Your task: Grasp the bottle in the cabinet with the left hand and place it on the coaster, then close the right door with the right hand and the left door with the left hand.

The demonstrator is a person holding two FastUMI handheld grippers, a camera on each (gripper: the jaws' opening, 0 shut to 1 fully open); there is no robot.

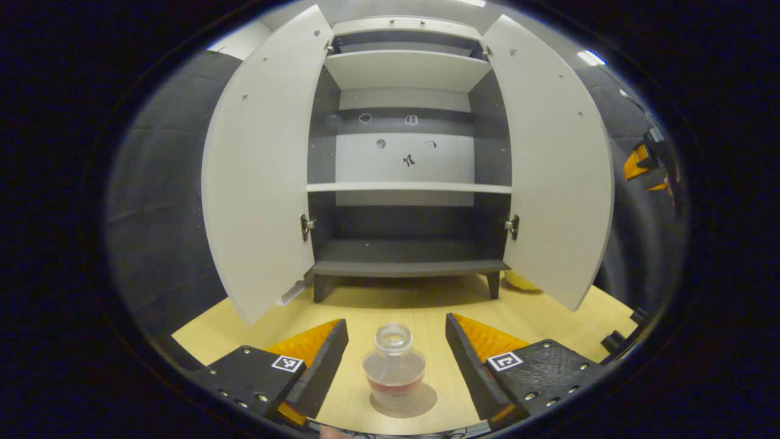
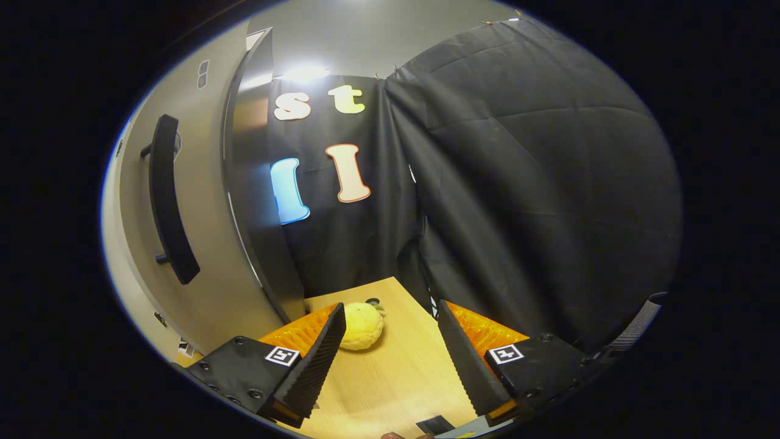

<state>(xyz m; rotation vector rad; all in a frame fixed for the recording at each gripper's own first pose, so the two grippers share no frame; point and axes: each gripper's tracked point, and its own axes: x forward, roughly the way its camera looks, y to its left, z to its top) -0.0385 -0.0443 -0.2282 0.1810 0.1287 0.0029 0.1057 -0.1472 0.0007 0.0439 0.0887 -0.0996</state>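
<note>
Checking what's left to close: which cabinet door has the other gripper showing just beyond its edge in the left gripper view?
The right door. The right gripper shows past its outer edge, while past the left door only dark cloth shows.

Black cloth walls (image 2: 536,183) – wood tabletop (image 1: 390,305) – ceiling lights (image 1: 590,58).

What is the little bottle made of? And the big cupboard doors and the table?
The bottle looks like clear plastic or glass: you can see straight through it, so either fits. The cupboard doors look like matte pale-grey coated board, flat with small screw dots. The table looks like light wood or a wood-look laminate, with faint grain lines.
</note>
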